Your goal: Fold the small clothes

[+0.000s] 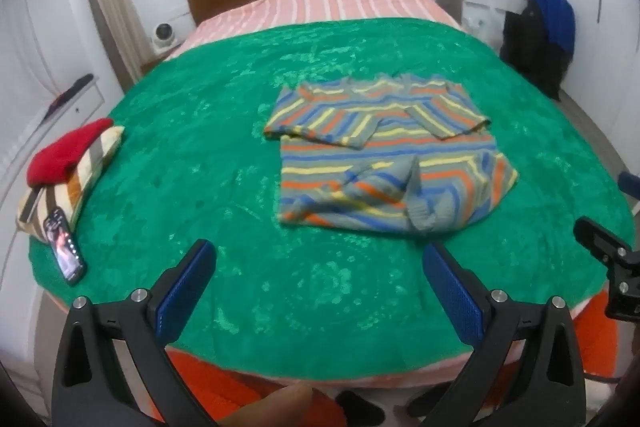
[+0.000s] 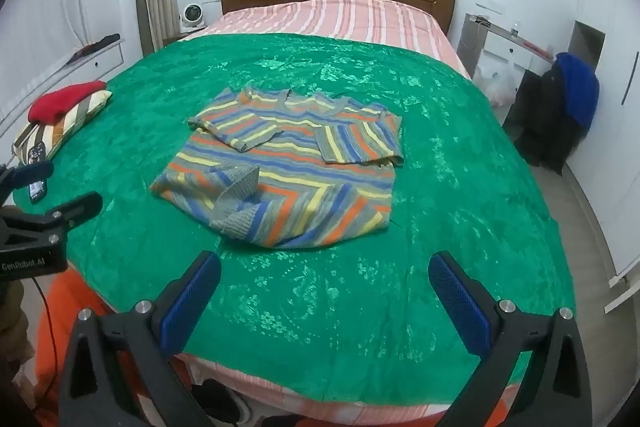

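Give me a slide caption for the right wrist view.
Open right gripper hovers above the green blanket, facing a partly folded striped sweater with both sleeves tucked in.

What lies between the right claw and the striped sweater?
Only bare green blanket separates the right claw from the striped sweater, per the right wrist view.

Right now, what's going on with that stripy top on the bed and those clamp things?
A person is folding clothes with a handheld gripper in each hand. The striped sweater lies on the green blanket, both sleeves already folded across its front and the hem bunched up. The left gripper and right gripper hover open near the foot of the bed, holding nothing.
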The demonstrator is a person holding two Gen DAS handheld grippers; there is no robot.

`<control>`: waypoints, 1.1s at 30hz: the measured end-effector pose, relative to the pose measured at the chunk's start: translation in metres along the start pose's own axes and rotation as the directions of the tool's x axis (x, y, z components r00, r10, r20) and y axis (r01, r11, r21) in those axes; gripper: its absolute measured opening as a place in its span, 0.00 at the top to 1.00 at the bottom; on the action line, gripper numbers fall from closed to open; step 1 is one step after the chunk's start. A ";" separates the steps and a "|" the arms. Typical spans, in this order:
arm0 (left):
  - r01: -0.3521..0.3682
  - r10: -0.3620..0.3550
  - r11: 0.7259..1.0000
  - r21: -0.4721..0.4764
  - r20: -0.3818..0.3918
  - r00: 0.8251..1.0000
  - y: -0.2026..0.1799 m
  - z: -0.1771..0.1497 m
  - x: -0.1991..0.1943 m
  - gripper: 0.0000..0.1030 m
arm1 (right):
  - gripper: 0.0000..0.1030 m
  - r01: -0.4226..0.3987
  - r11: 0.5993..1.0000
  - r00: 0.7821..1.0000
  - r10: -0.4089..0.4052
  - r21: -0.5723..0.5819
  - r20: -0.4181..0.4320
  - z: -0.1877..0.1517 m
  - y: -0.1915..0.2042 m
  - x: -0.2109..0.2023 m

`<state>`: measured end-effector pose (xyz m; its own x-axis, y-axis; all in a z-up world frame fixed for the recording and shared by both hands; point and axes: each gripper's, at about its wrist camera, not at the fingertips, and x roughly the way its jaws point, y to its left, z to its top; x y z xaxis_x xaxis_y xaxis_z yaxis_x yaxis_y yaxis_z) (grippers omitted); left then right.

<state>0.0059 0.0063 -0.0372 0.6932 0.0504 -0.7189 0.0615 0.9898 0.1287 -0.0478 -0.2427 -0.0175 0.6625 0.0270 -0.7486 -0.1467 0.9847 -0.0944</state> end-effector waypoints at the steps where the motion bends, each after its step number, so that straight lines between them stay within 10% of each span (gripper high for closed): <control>1: -0.006 0.006 1.000 0.003 -0.003 1.000 -0.001 -0.001 0.000 0.00 | 0.01 0.004 1.000 1.000 -0.004 -0.003 -0.001 -0.003 0.005 0.001; 33: -0.019 0.018 1.000 -0.014 -0.033 0.999 0.008 -0.010 0.009 0.00 | 0.01 0.013 1.000 0.999 -0.014 -0.006 -0.040 -0.018 0.008 0.016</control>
<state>0.0051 0.0157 -0.0493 0.6702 0.0730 -0.7385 0.0382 0.9904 0.1326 -0.0513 -0.2377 -0.0419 0.6342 0.0067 -0.7731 -0.1421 0.9839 -0.1081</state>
